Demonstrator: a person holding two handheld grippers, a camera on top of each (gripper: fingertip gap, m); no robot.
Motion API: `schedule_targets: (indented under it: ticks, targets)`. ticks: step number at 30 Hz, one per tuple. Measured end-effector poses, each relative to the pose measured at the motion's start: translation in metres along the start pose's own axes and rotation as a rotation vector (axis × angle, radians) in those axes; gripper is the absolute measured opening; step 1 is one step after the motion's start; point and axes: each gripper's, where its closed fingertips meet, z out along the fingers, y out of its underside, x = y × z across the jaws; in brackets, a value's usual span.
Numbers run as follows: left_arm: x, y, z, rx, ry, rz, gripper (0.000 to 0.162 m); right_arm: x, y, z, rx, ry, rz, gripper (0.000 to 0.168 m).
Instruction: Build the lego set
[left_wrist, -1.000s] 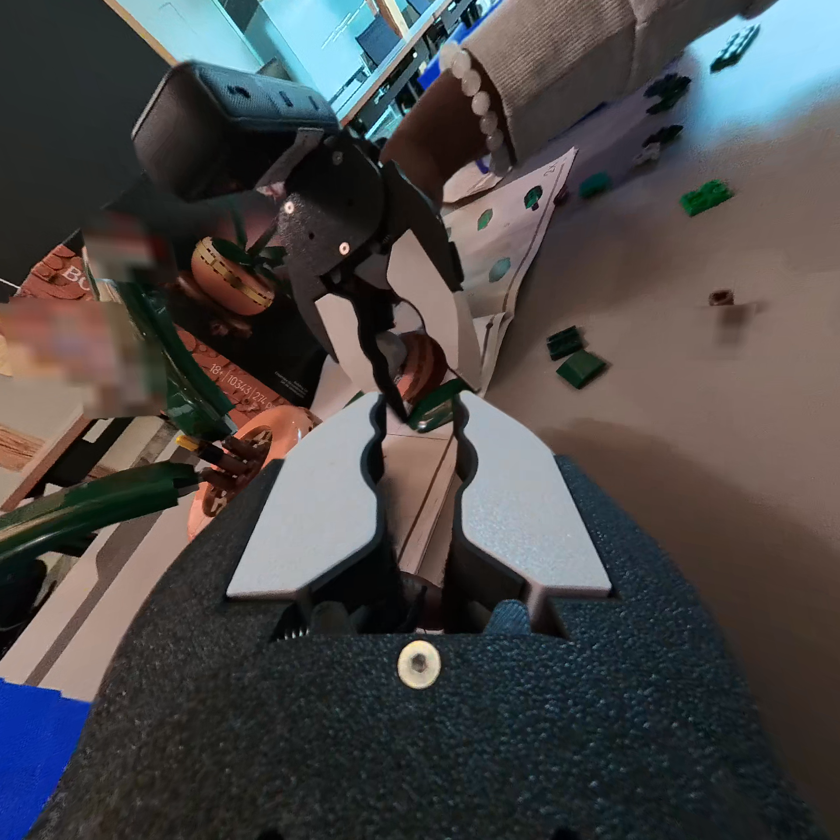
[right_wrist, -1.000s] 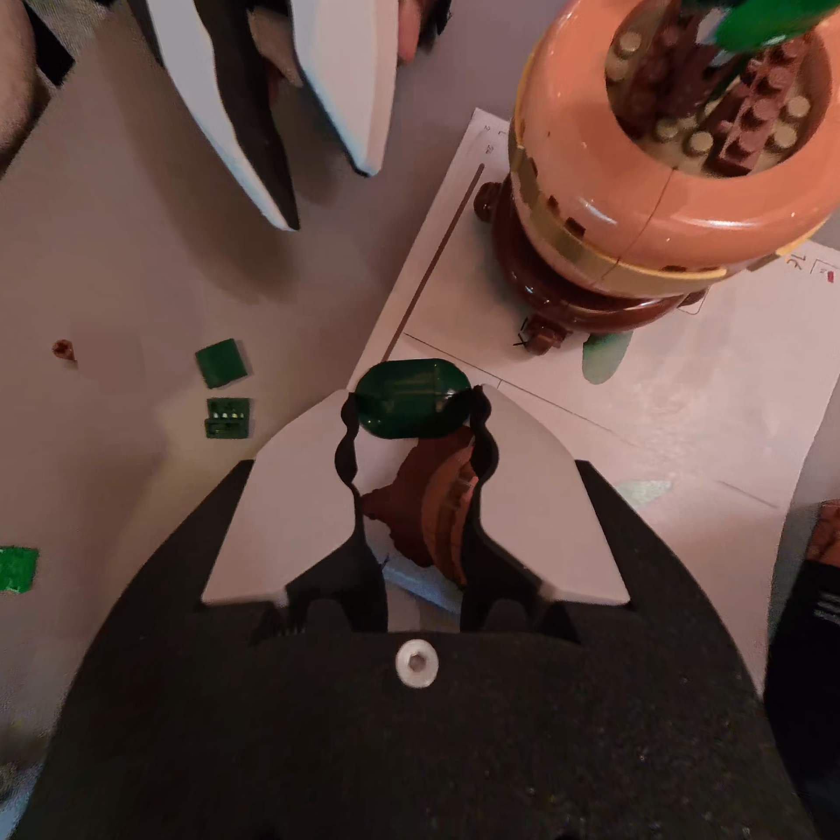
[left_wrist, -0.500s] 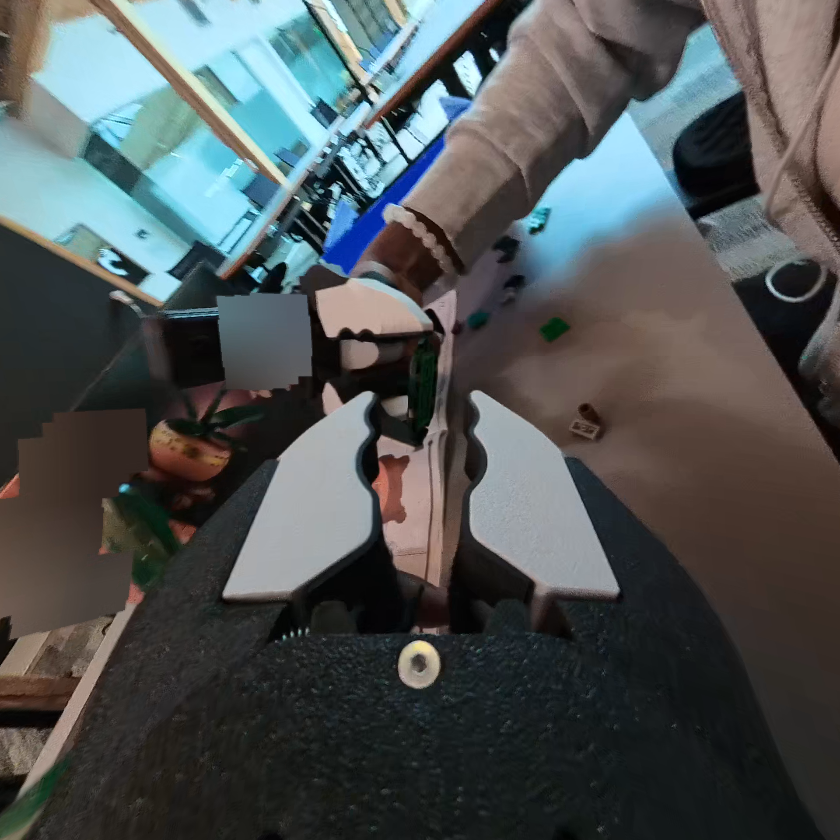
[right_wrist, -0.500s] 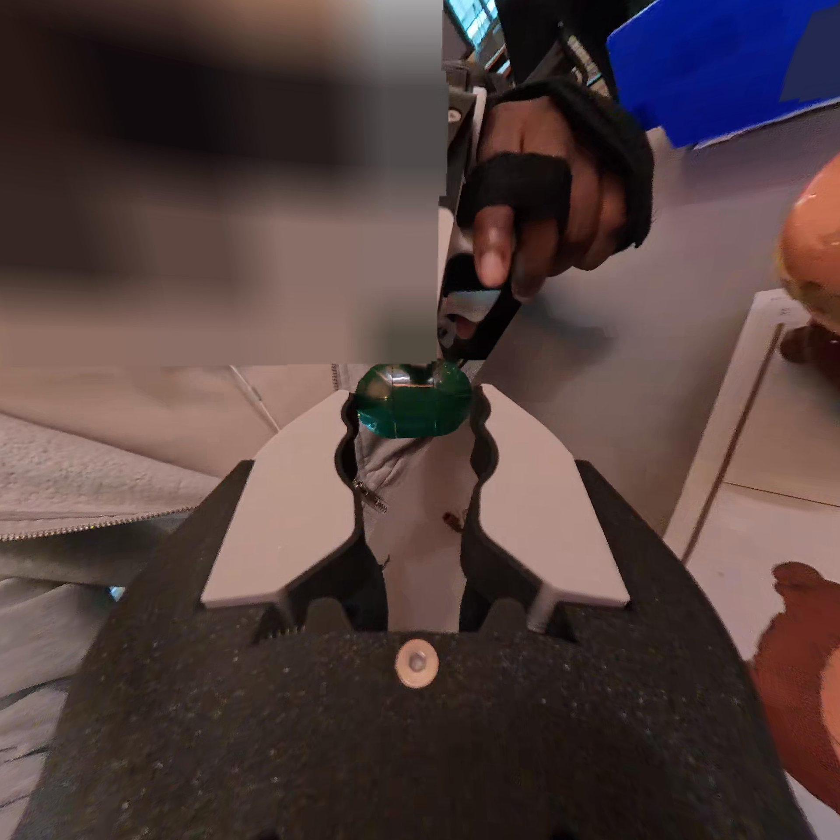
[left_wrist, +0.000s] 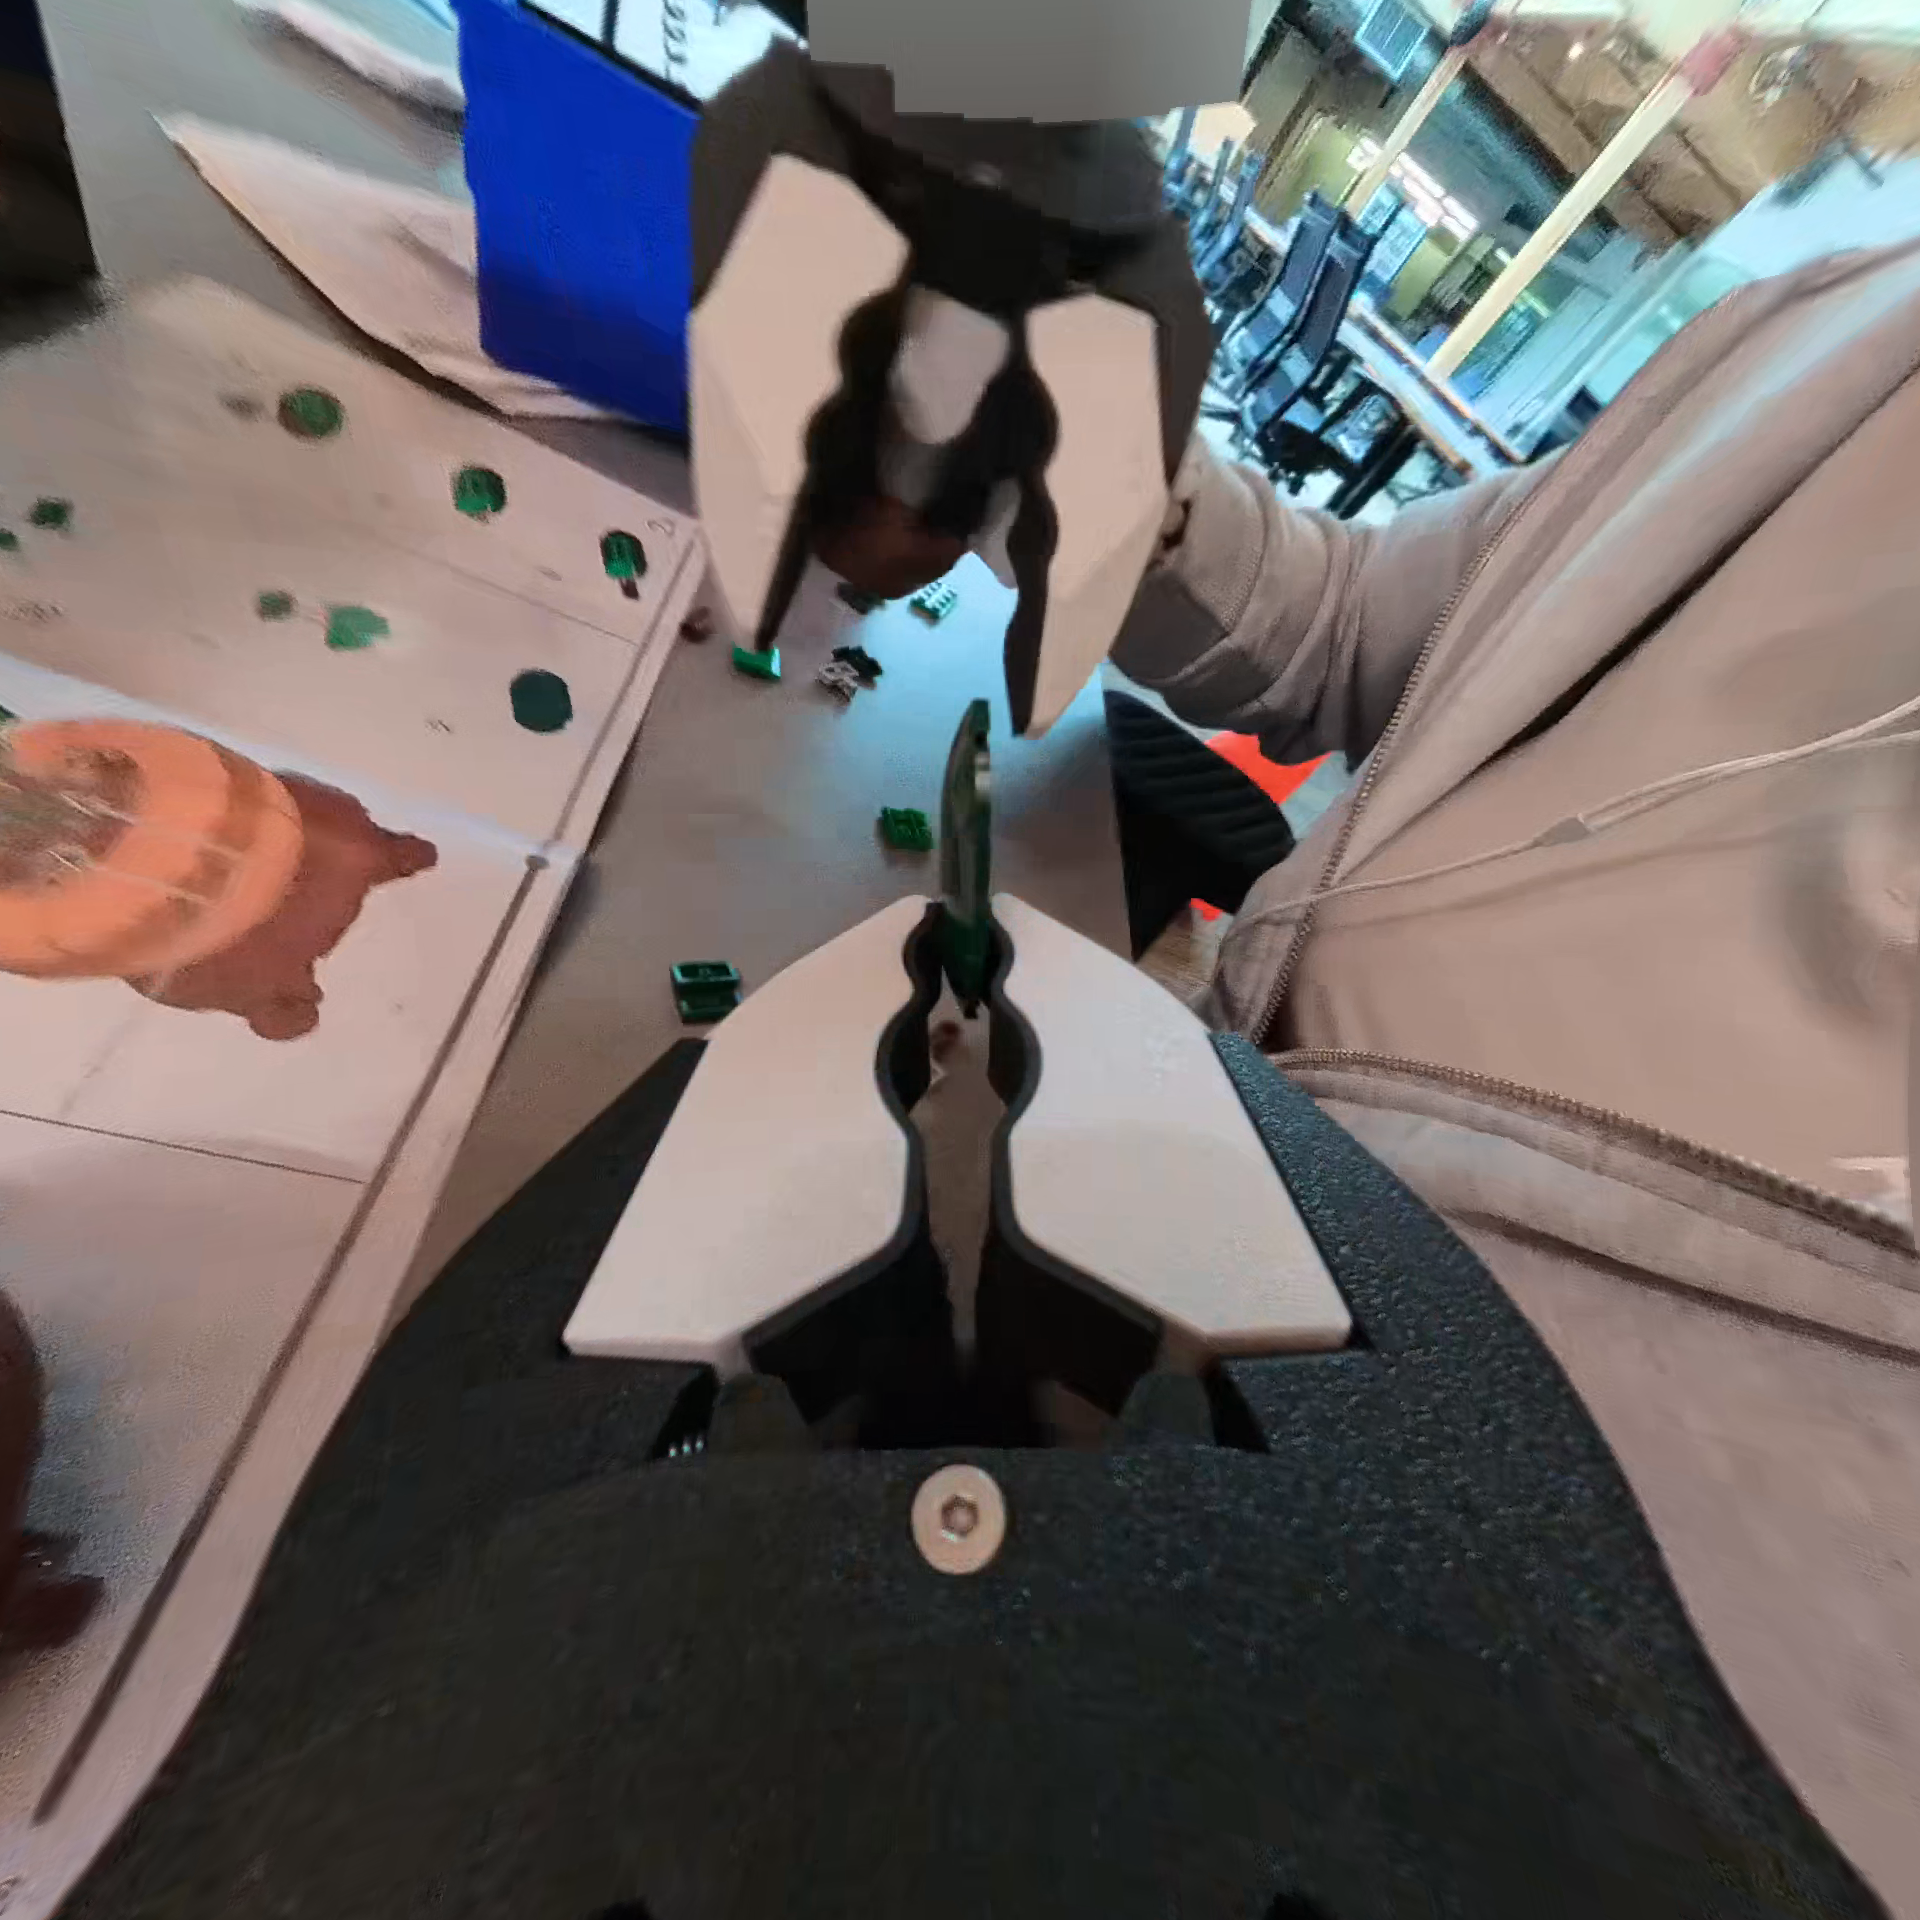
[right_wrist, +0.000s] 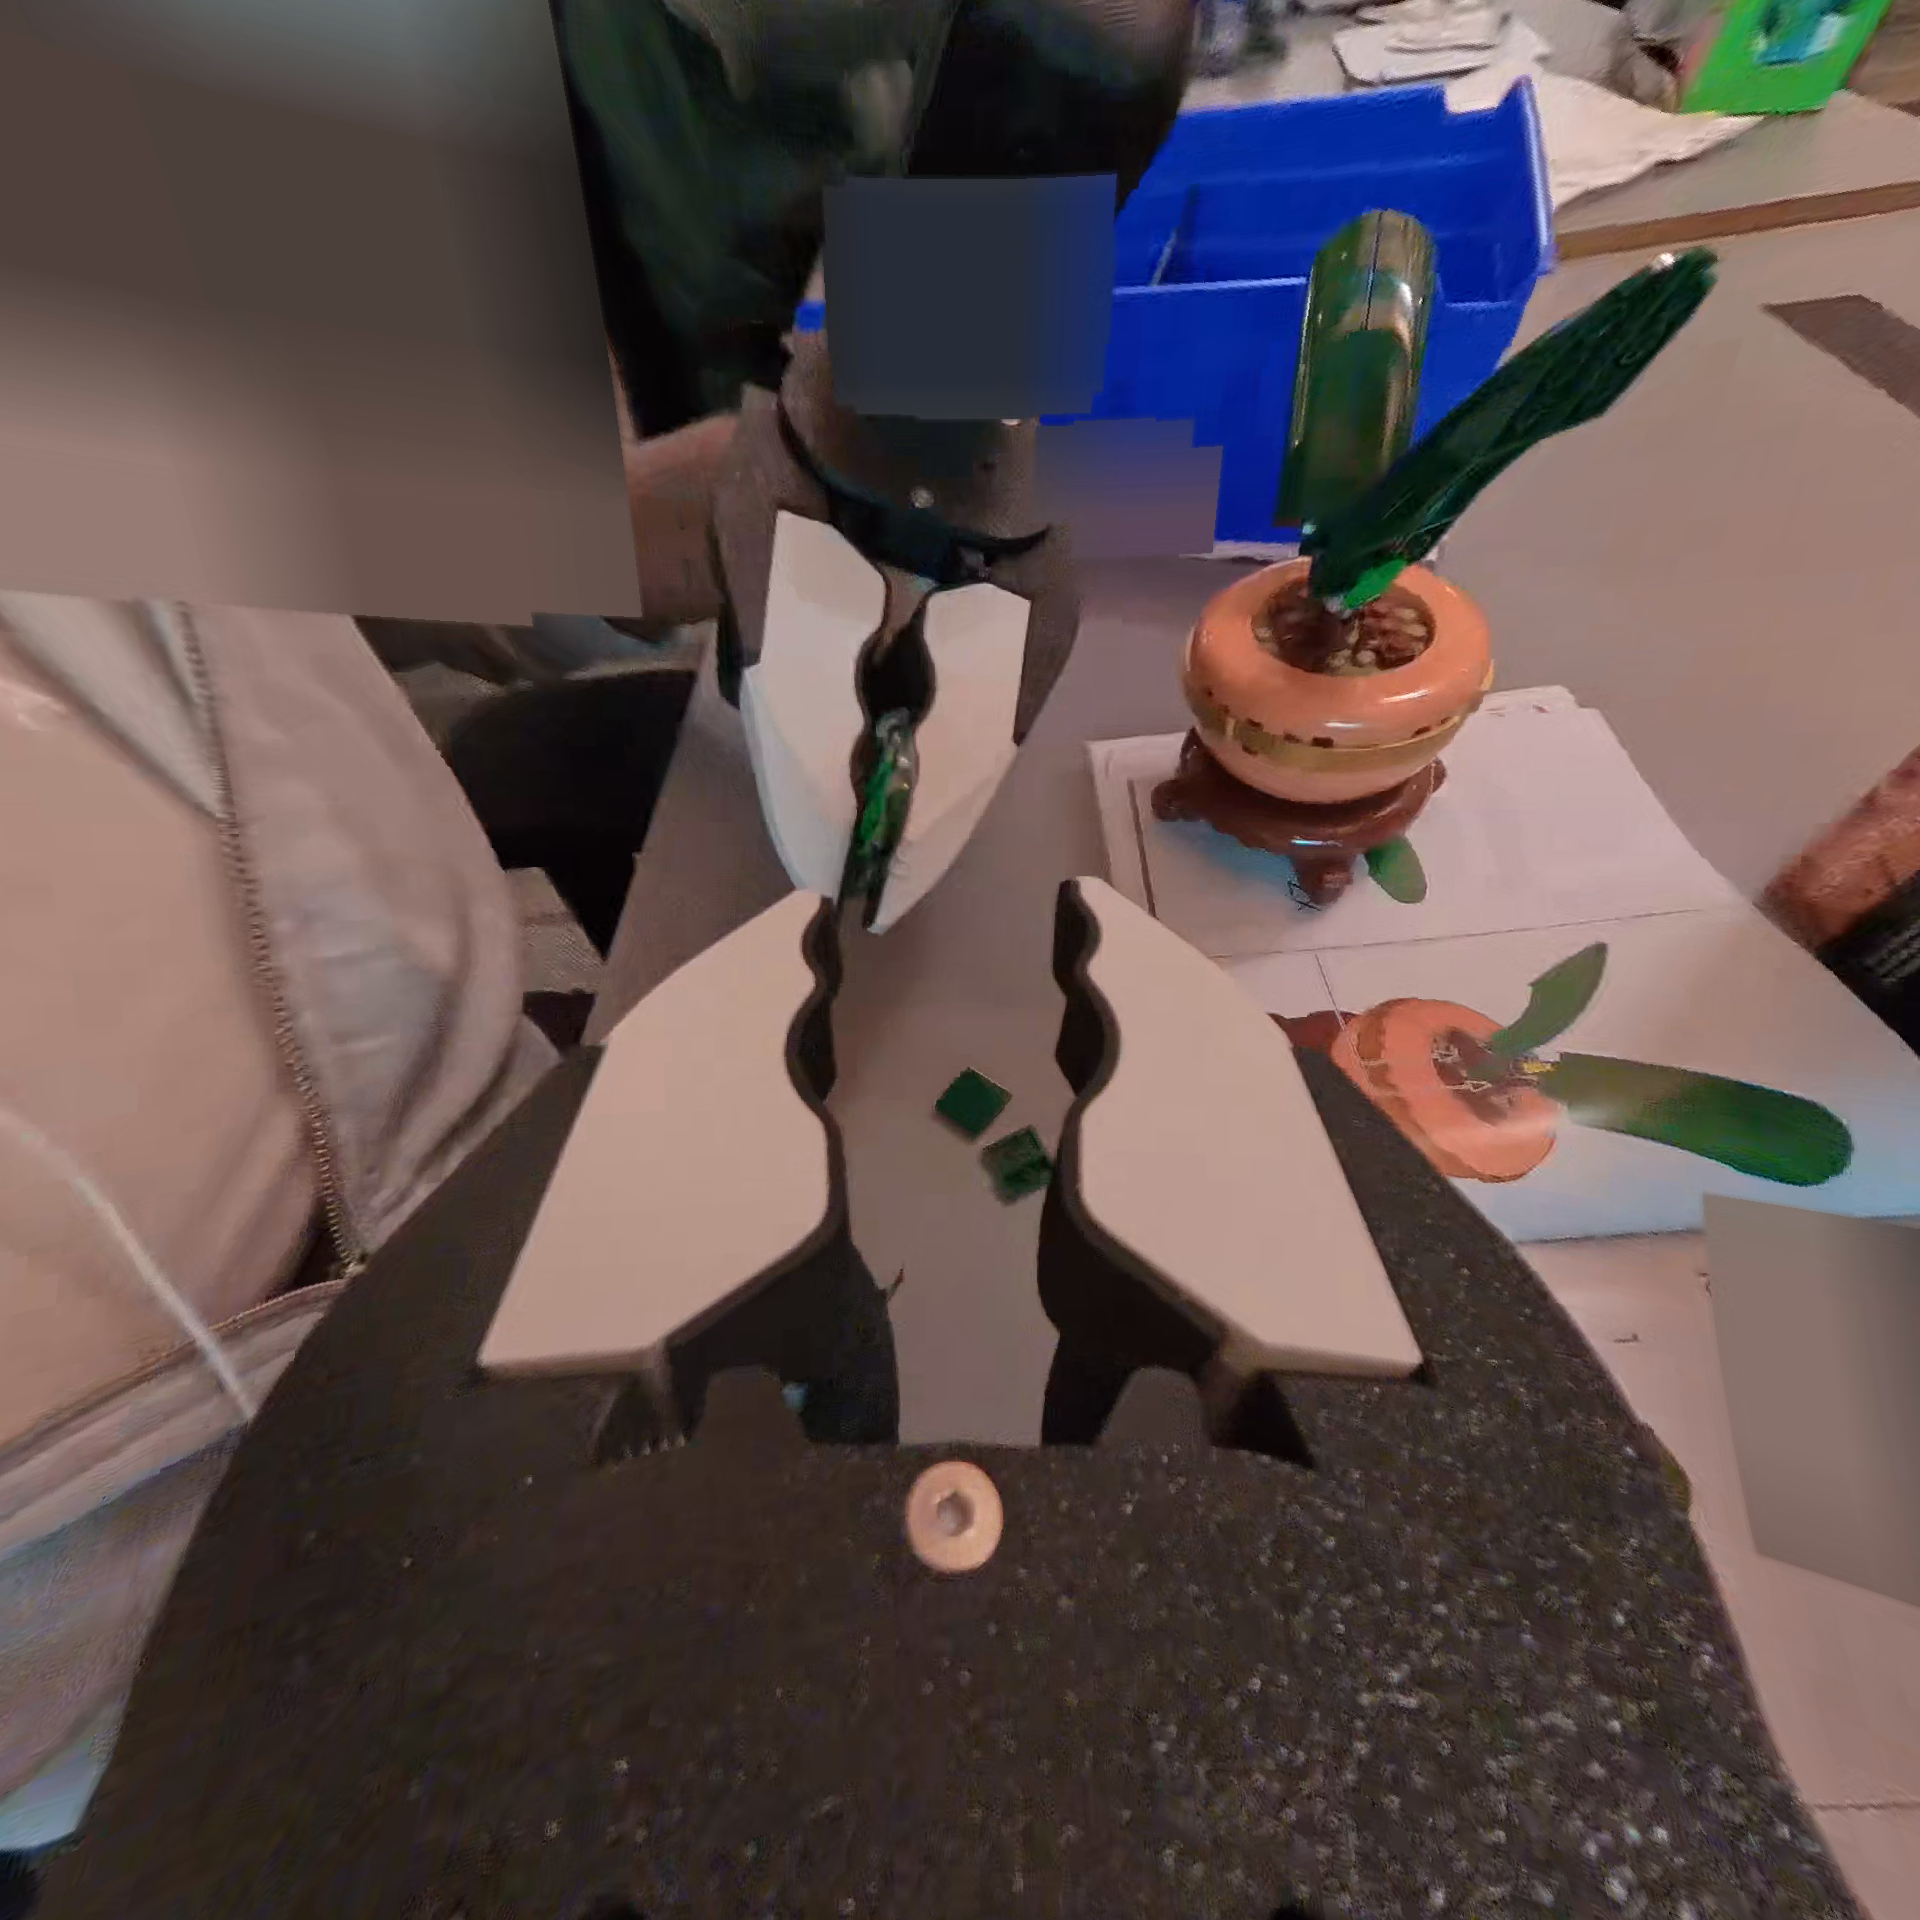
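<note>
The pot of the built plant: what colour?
Peach-orange pot with a gold band, on a brown stand; clearest in the right wrist view.

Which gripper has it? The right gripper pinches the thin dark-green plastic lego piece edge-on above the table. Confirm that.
Wrong gripper. The left gripper pinches the thin dark-green plastic lego piece edge-on above the table, as the left wrist view shows; the right gripper stands open and empty.

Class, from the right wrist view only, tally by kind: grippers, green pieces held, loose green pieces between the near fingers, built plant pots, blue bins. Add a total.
Grippers: 2, right gripper, left gripper
Held green piece: 1
Loose green pieces: 2
Plant pot: 1
Blue bin: 1
Total: 7
</note>
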Motion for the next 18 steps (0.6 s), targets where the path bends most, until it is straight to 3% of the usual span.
schedule_targets:
  ticks: [4,6,7,10,11,14,16,18]
  targets:
    - [-0.003,0.013,0.008,-0.11,0.01,-0.015,0.005,-0.013,-0.007,0.009,0.013,-0.096,0.14,0.034]
    - [0.001,0.013,0.013,-0.123,0.037,-0.016,0.005,-0.015,0.006,0.016,-0.07,-0.139,0.19,0.024]
    - [0.003,0.013,0.015,-0.13,0.045,-0.012,0.005,-0.019,0.014,0.019,-0.111,-0.17,0.184,0.011]
    - [-0.005,0.01,0.016,-0.135,-0.021,0.058,0.007,-0.015,0.013,0.016,-0.032,-0.161,0.274,0.006]
    - [-0.012,0.006,0.014,-0.112,-0.085,0.109,0.017,-0.01,0.008,0.013,0.049,-0.158,0.363,0.006]
    - [-0.028,-0.021,0.006,0.036,-0.369,0.403,0.069,0.004,-0.002,0.001,0.354,-0.207,0.729,0.006]
    - [-0.023,-0.037,0.002,0.135,-0.517,0.641,0.075,0.01,-0.001,-0.004,0.503,-0.272,0.945,0.006]
    - [-0.019,-0.037,0.009,0.127,-0.582,0.795,0.073,0.007,0.006,0.001,0.529,-0.331,1.05,0.005]
